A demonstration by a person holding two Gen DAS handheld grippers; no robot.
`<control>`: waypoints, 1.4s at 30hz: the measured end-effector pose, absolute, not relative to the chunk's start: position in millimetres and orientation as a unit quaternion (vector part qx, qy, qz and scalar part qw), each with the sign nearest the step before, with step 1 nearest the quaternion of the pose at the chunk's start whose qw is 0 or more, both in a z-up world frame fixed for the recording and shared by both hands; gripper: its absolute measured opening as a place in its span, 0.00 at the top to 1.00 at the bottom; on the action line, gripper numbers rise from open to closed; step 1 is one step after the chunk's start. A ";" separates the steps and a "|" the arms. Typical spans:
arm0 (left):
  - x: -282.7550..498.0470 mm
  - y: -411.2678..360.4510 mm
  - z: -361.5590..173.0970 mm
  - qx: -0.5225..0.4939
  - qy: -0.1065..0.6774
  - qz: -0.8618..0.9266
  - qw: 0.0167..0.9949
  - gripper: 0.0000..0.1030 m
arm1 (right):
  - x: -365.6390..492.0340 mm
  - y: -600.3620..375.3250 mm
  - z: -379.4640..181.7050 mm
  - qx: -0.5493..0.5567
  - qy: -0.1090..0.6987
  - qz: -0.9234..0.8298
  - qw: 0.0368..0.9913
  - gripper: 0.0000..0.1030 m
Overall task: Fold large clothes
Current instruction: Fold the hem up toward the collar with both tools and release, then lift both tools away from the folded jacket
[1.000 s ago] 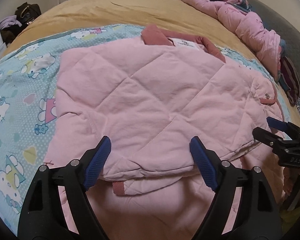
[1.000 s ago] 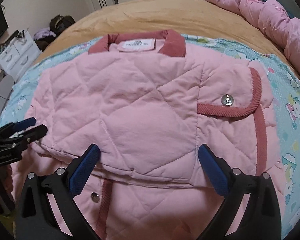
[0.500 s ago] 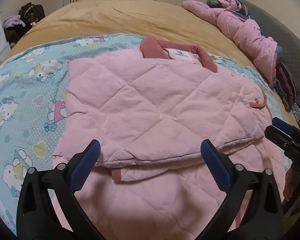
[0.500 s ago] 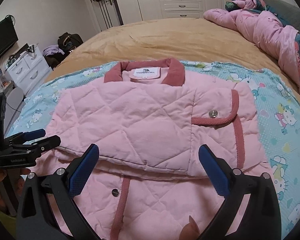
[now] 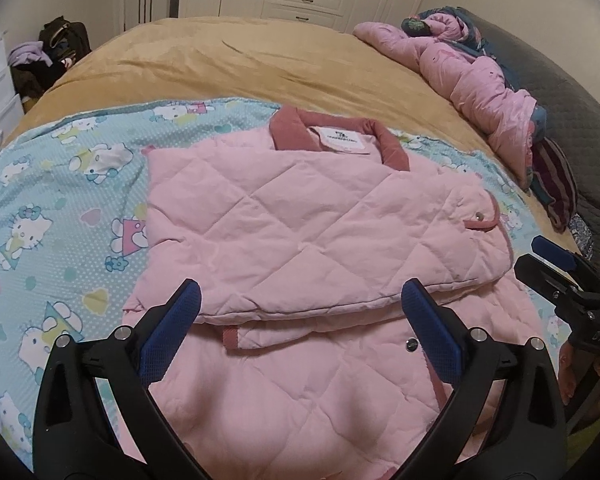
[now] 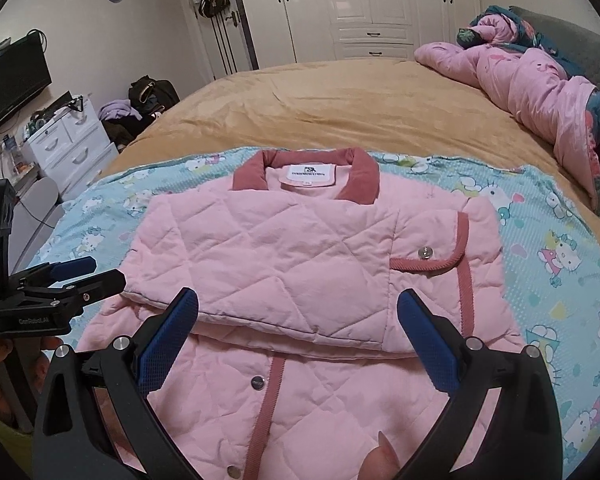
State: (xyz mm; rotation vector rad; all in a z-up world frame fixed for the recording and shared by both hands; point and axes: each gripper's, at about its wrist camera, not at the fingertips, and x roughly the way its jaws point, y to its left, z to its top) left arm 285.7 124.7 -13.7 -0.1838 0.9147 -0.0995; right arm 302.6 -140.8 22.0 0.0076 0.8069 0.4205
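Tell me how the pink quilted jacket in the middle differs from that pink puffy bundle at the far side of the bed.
The pink quilted jacket lies flat and partly folded on the cartoon-print sheet; the pink puffy bundle is heaped and crumpled on the tan bedspread. The jacket has a dark rose collar and trim; the bundle shows teal patches. Both are pink, padded fabric.

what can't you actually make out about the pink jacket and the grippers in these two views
- Jacket hem: cut off by the bottom edge and hidden behind the right gripper in the right wrist view.
- Sleeves: folded under the top layer; their position cannot be told in either view.
- Neck label text: too small to read.
- Left gripper: open with nothing between its fingers; the hand holding it is out of frame.
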 end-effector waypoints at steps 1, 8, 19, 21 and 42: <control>283.7 124.6 -11.4 -0.089 0.438 -0.048 0.893 0.09 | 301.2 -140.6 23.5 0.004 0.388 0.204 0.899 0.04; 270.9 124.3 4.9 -0.090 0.424 -0.052 0.900 0.09 | 288.2 -140.0 39.6 0.001 0.373 0.209 0.904 0.04; 246.8 118.8 33.7 -0.089 0.397 -0.062 0.911 0.09 | 263.6 -143.1 64.6 0.001 0.347 0.217 0.912 0.04; 243.4 118.1 36.7 -0.089 0.394 -0.064 0.912 0.09 | 258.8 -144.9 68.9 0.001 0.342 0.217 0.914 0.04; 193.5 108.6 77.2 -0.072 0.354 -0.075 0.930 0.09 | 207.8 -170.3 107.8 0.002 0.297 0.218 0.930 0.04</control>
